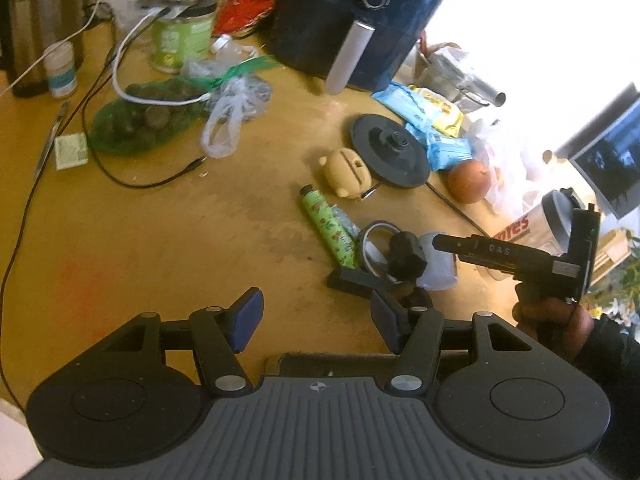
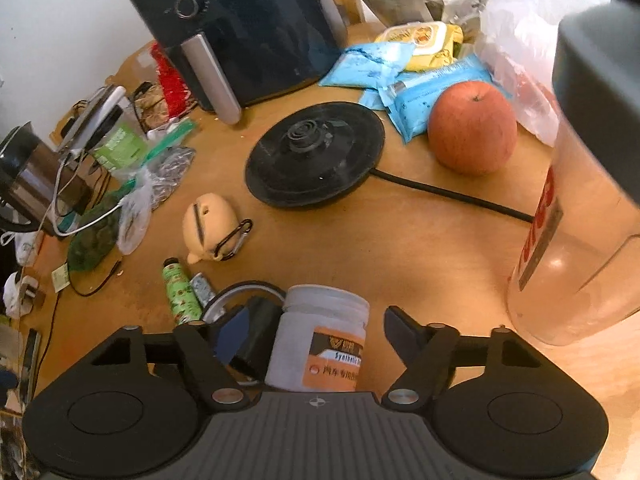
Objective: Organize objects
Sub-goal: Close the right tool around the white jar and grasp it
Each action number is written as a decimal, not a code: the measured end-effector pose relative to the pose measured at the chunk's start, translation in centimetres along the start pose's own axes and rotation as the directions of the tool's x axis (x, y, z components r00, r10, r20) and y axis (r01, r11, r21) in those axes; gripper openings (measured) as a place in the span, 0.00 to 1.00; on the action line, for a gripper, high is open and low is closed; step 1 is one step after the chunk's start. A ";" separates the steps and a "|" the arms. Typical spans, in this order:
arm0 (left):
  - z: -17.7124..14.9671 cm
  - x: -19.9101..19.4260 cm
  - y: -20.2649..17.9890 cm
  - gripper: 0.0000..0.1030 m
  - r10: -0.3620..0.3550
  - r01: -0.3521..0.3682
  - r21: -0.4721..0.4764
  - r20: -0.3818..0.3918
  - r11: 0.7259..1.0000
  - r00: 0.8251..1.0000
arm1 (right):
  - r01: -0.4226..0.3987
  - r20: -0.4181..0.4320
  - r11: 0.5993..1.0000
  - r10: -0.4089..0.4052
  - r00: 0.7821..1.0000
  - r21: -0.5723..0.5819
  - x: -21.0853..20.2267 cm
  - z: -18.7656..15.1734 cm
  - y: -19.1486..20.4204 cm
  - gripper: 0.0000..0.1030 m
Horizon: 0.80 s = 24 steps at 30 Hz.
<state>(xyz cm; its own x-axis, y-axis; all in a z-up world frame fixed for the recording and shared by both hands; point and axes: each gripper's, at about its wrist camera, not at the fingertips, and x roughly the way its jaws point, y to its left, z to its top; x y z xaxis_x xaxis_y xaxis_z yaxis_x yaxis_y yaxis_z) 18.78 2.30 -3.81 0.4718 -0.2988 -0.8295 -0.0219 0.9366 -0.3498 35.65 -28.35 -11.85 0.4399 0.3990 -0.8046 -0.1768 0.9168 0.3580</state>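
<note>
Two hand-held grippers over worktop (image 2: pixel 400 240). Right hand-held gripper (image 2: pixel 316 338) spread wide, white jar (image 2: pixel 320 336) between fingers, no contact visible. Jar stands near side of kettle base (image 2: pixel 316 152), beside green tube (image 2: pixel 180 288). Left hand-held gripper (image 1: pixel 316 320) spread apart, empty, short of jar.

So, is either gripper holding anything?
No. Left gripper is open over bare table; right gripper is open around the white jar, not clamped.

The counter (image 2: pixel 420 248) looks like smooth, matt wood. The fryer (image 2: pixel 256 28) is glossy dark plastic with a brushed-metal handle (image 2: pixel 212 80). The jar (image 2: pixel 320 336) is matt white plastic with a paper label; the apple (image 2: pixel 472 128) has dull skin.
</note>
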 end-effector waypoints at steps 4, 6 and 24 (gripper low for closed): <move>-0.4 -0.1 0.7 0.57 0.016 -0.016 -0.016 -0.016 1.000 1.000 | 0.000 -0.026 1.000 0.000 1.000 0.015 1.1 -0.2 -0.2 0.56; -0.5 -0.2 0.9 0.57 0.020 -0.021 -0.026 -0.018 0.999 1.000 | -0.016 -0.023 1.000 0.017 1.000 0.022 1.0 -0.4 -0.4 0.55; -0.5 0.2 0.1 0.57 0.025 -0.024 0.017 -0.033 1.000 0.999 | -0.059 0.062 0.994 0.066 0.996 -0.097 -4.8 -2.1 -0.4 0.09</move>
<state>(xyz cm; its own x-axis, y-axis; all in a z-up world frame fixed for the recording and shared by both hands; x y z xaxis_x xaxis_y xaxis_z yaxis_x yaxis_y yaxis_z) 18.42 2.25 -4.19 0.4417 -0.2815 -0.8519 -0.0179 0.9466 -0.3221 31.71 -30.58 -9.12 0.4813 0.4566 -0.7482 -0.2872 0.8887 0.3575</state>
